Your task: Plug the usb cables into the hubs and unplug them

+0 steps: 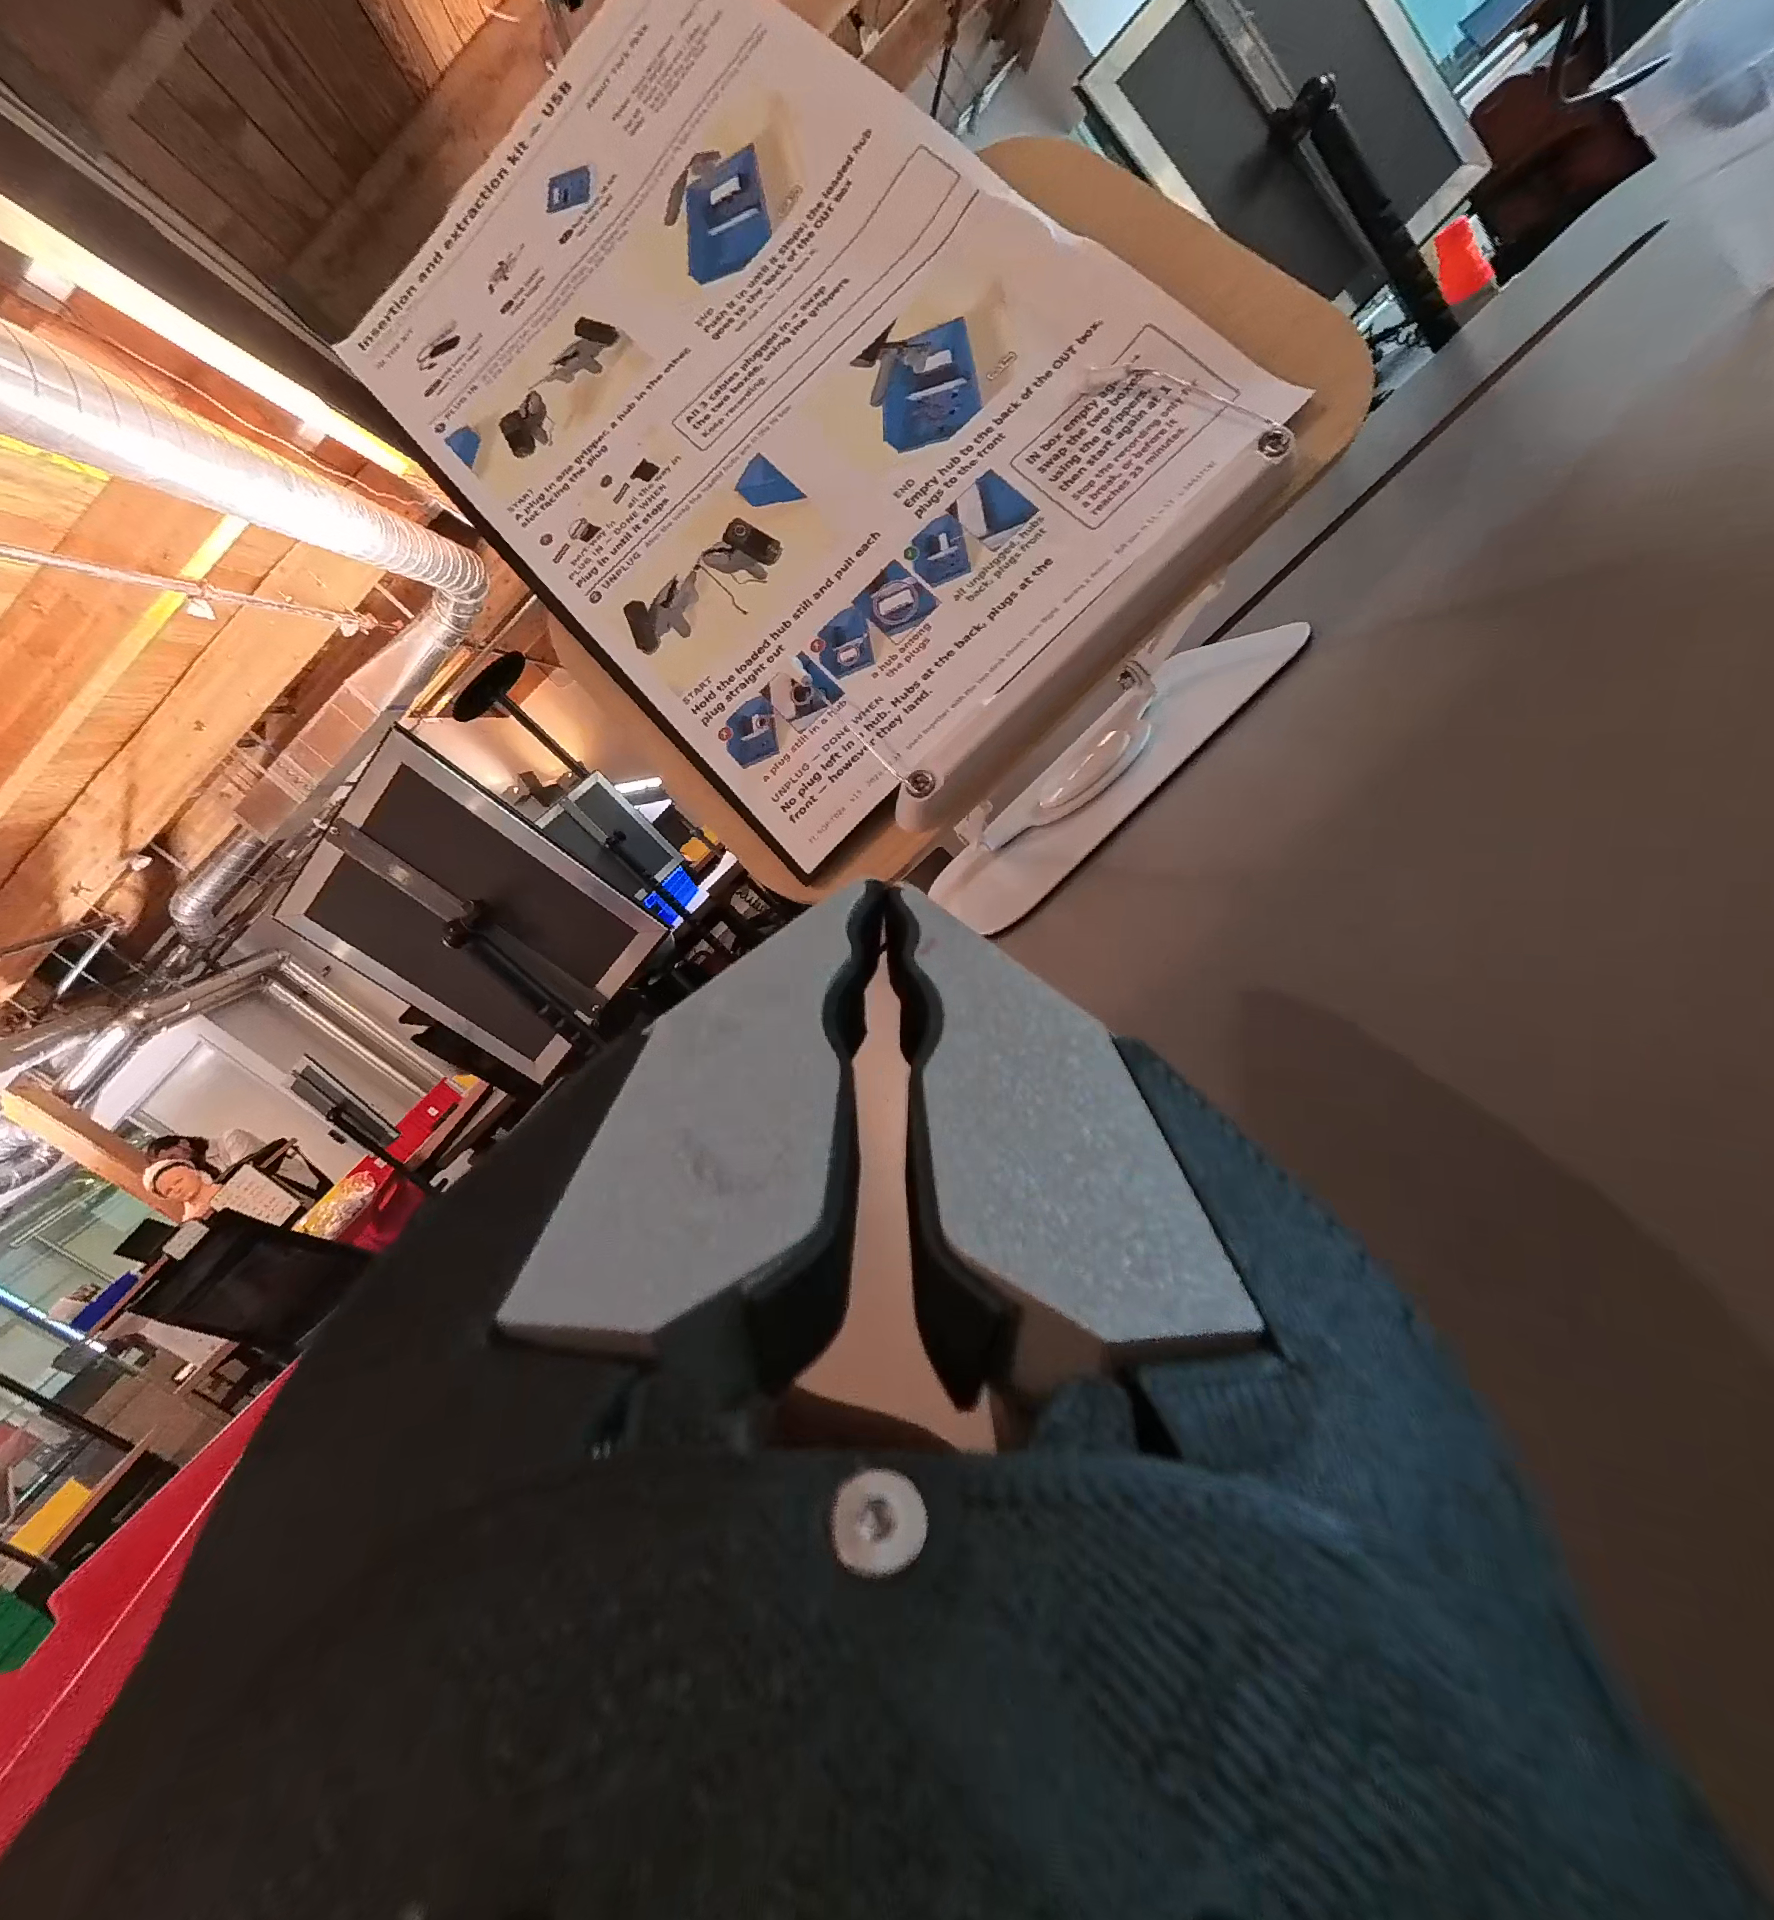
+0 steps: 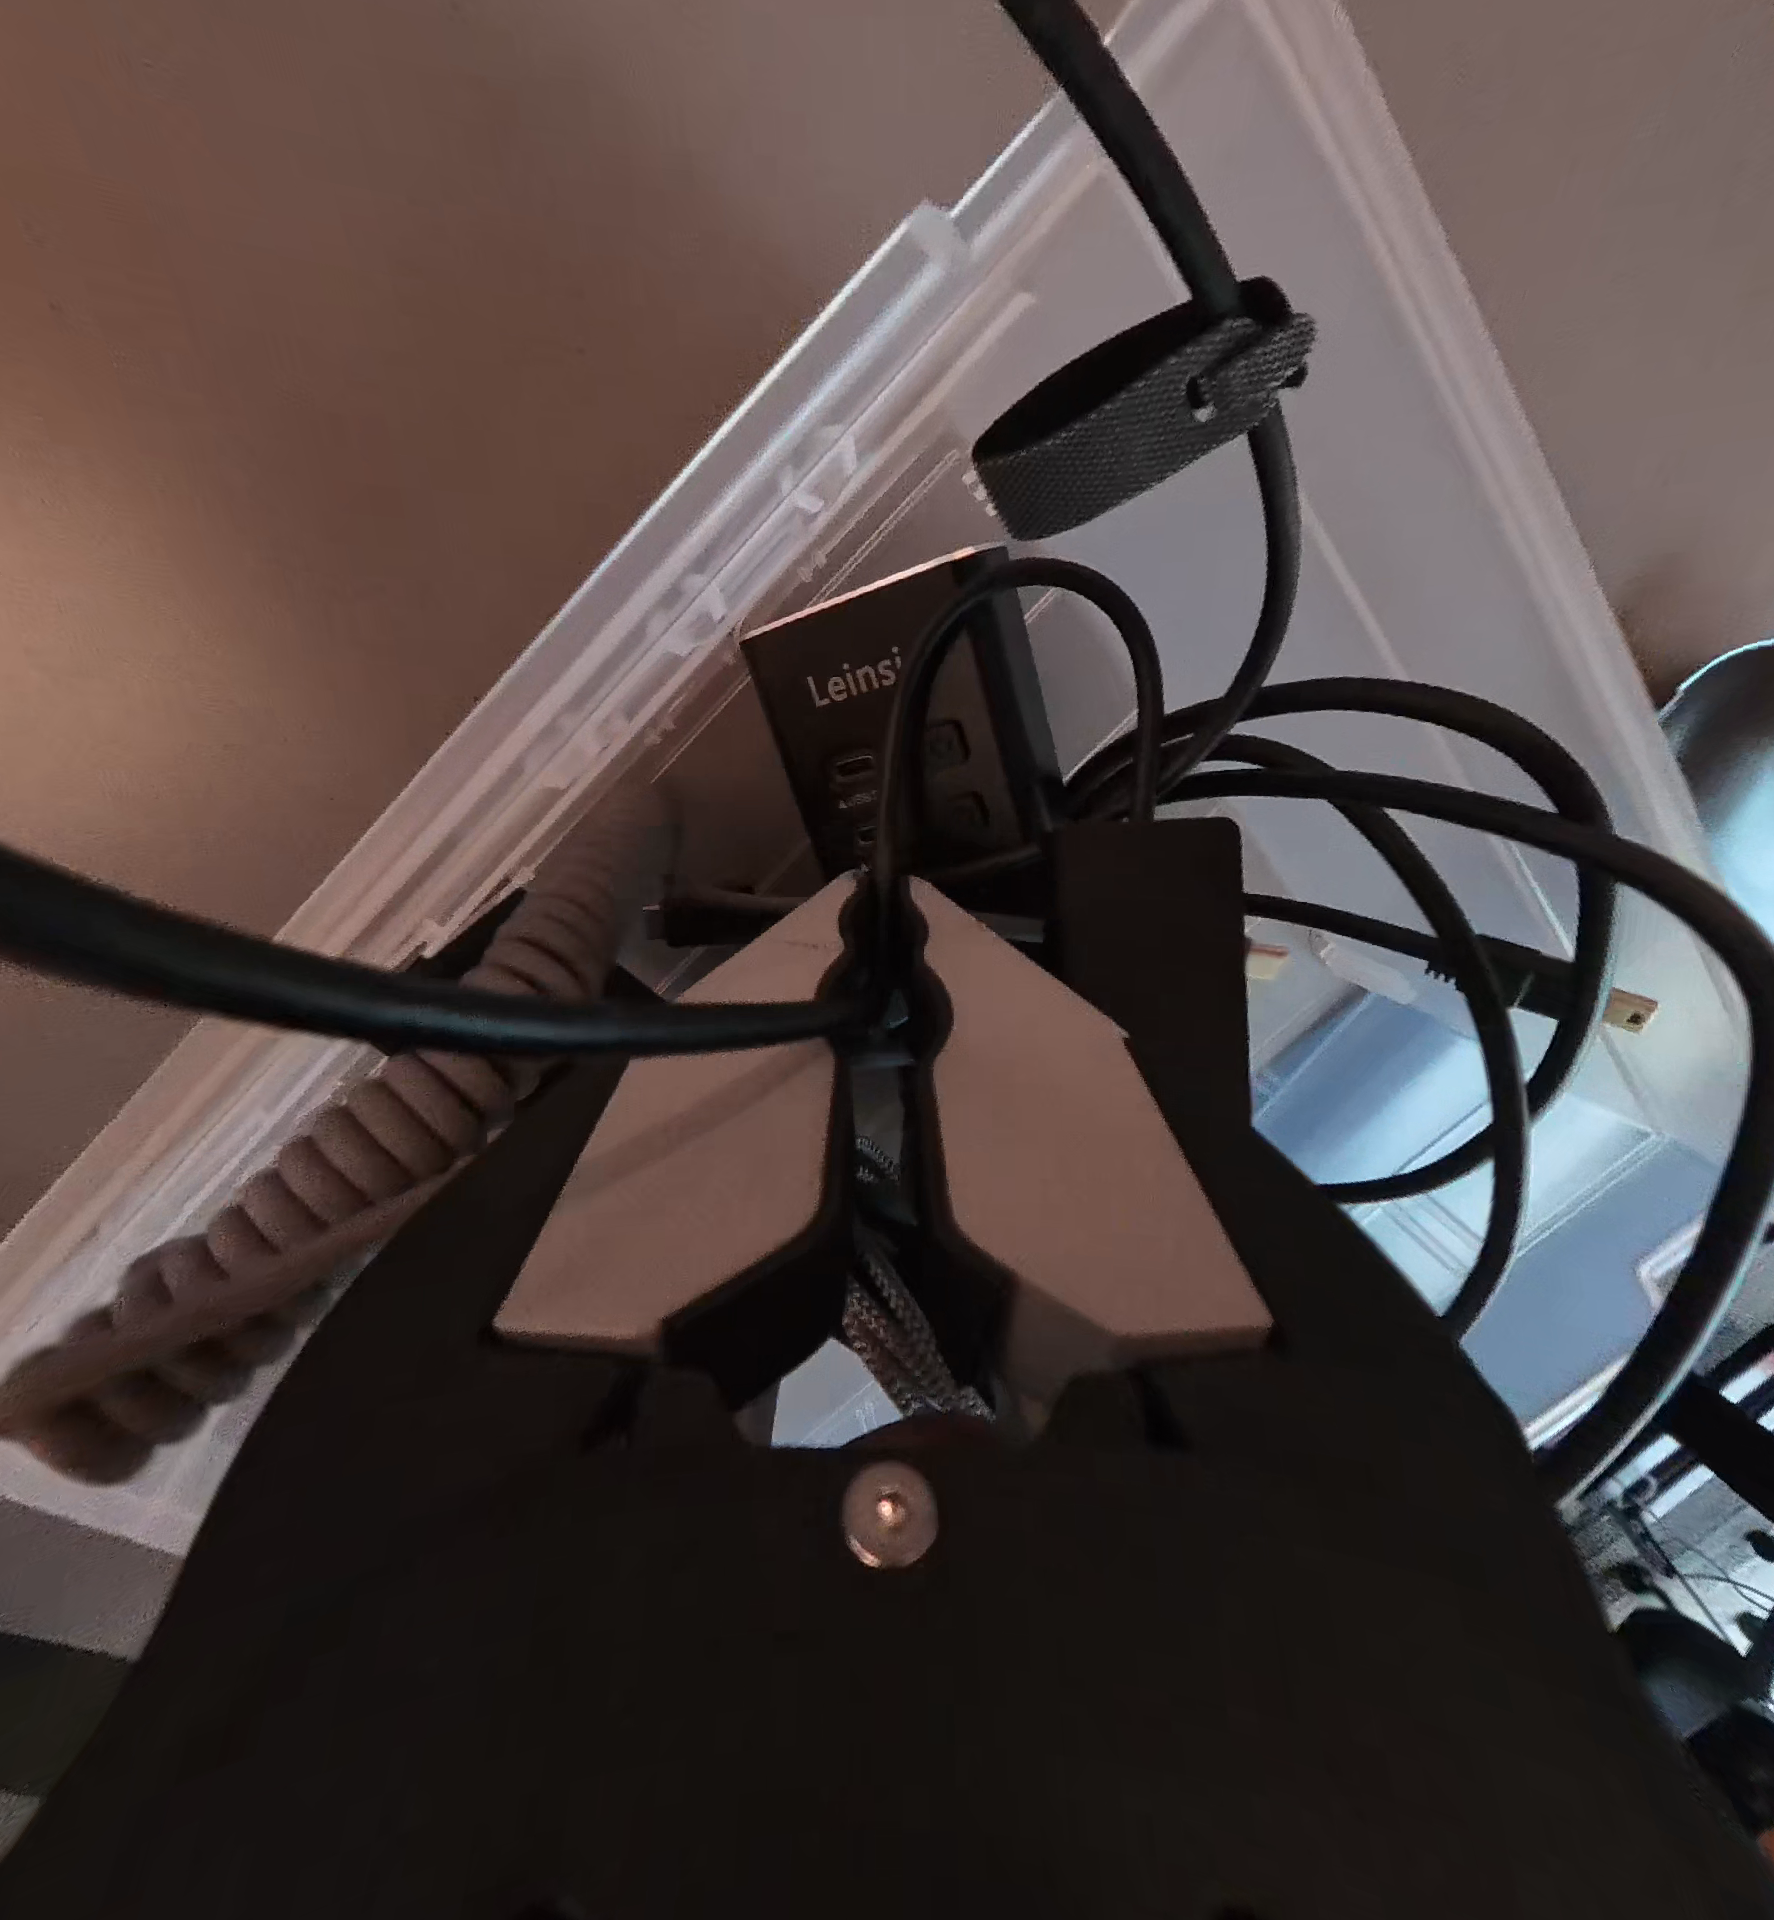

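Observation:
In the right wrist view my right gripper (image 2: pixel 884 940) is shut on a black USB cable (image 2: pixel 447 1003) that runs off to the left. It is held over a clear plastic box (image 2: pixel 758 436). A thin black cable (image 2: pixel 966 592) loops up from the fingertips. A black USB hub (image 2: pixel 862 696) lies in the box just beyond the tips, among several tangled black cables (image 2: pixel 1485 831). A grey braided cable (image 2: pixel 893 1340) shows below, between the fingers. My left gripper (image 1: pixel 885 914) is shut and empty, held tilted above the brown table (image 1: pixel 1485 883).
A printed instruction sheet (image 1: pixel 810 416) stands on a white stand (image 1: pixel 1122 769) on the table ahead of the left gripper. A red bin (image 1: pixel 83 1610) is at lower left. In the box lie a coiled beige cable (image 2: pixel 395 1122) and a black strap (image 2: pixel 1122 426). About 45 centimeters separates my left fingertips from my right.

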The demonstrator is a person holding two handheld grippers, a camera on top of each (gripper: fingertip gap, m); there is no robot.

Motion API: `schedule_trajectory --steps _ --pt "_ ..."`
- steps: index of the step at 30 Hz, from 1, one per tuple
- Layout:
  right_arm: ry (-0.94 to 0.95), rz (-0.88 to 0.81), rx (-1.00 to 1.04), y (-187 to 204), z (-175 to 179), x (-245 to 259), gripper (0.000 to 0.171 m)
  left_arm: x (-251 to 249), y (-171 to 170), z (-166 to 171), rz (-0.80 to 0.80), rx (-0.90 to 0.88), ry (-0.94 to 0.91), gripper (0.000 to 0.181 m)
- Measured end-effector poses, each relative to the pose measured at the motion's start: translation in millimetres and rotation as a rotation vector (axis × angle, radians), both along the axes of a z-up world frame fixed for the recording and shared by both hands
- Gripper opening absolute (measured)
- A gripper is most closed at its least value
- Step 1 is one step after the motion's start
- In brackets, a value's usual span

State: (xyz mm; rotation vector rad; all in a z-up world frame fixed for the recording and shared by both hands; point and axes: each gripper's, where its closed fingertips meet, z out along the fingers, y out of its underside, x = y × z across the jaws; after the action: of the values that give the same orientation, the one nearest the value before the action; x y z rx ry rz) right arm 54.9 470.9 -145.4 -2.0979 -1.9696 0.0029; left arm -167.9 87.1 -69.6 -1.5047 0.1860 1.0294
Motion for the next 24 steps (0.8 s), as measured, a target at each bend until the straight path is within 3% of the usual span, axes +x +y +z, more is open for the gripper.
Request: schedule_trajectory --steps 3,10,12,19,22,24 --pt "0.093 0.031 0.01 -3 13 -8 0.006 1 -2 0 -0.005 0.004 -0.011 0.0" --pt "0.371 -0.025 0.064 -6 83 3 0.066 -2 -2 -7 -0.024 -0.009 -0.101 0.0" --pt "0.449 -0.049 0.053 -9 99 12 0.075 -3 -2 -10 -0.028 -0.017 -0.125 0.0" --pt "0.764 -0.093 -0.006 -54 137 61 0.081 9 -18 -14 -0.045 -0.026 -0.23 0.002" --pt "0.935 -0.083 -0.122 -98 140 84 0.082 22 -43 -24 -0.065 -0.091 -0.319 0.013" --pt "1.024 -0.091 -0.181 -124 132 94 0.083 33 -65 -43 -0.076 -0.228 -0.429 0.03"
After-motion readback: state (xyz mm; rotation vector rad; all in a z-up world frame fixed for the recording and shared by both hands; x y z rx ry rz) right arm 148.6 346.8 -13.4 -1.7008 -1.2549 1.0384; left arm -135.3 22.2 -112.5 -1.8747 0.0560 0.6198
